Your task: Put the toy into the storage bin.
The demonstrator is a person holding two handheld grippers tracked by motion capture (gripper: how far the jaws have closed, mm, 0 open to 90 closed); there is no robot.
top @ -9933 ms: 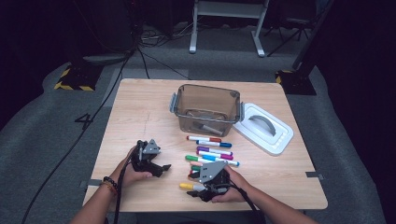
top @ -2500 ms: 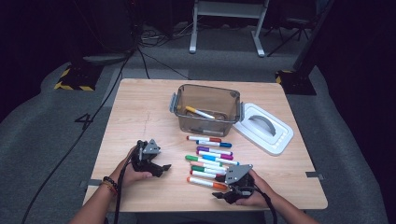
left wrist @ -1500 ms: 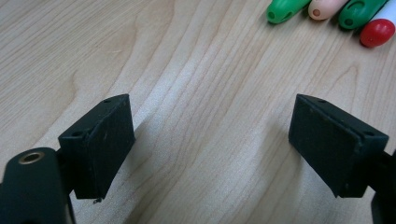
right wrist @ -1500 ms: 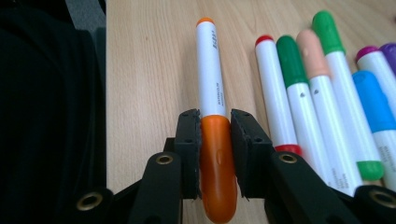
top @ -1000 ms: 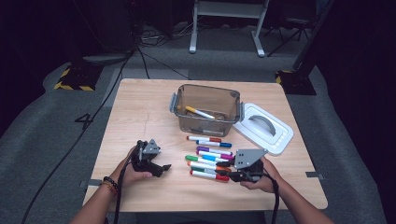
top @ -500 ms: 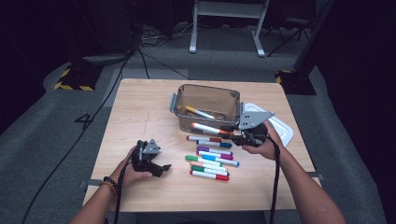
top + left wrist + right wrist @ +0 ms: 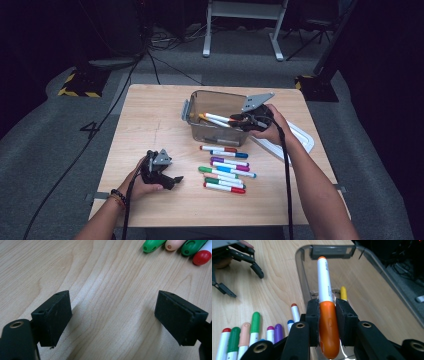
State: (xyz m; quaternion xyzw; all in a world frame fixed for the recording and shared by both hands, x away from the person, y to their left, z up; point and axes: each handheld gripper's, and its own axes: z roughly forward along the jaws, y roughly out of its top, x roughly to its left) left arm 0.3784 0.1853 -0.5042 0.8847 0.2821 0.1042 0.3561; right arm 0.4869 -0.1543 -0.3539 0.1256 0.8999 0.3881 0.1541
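Starting on the left: the left gripper just sits low on the wooden tabletop, resting in the person's hand near the front edge. In the left gripper view its jaws are spread wide with nothing but bare wood between them, and a few marker caps poke in at the top corner.

Moving toward the middle, there's a loose row of markers lying flat on the tabletop in front of the bin, with red, blue, purple and green caps, all roughly parallel and close together.

Behind them is the clear plastic bin, with a yellow-capped marker lying at its bottom.

Then the right gripper is held up over the right end of the bin. Its jaws are clamped on the orange marker, pinching it by the orange cap, and the white barrel sticks out forward over the bin's inside. The marker is off the tabletop, in the air above the bin.

Farthest right, the white lid lies flat just beside the bin, partly under the person's right forearm.
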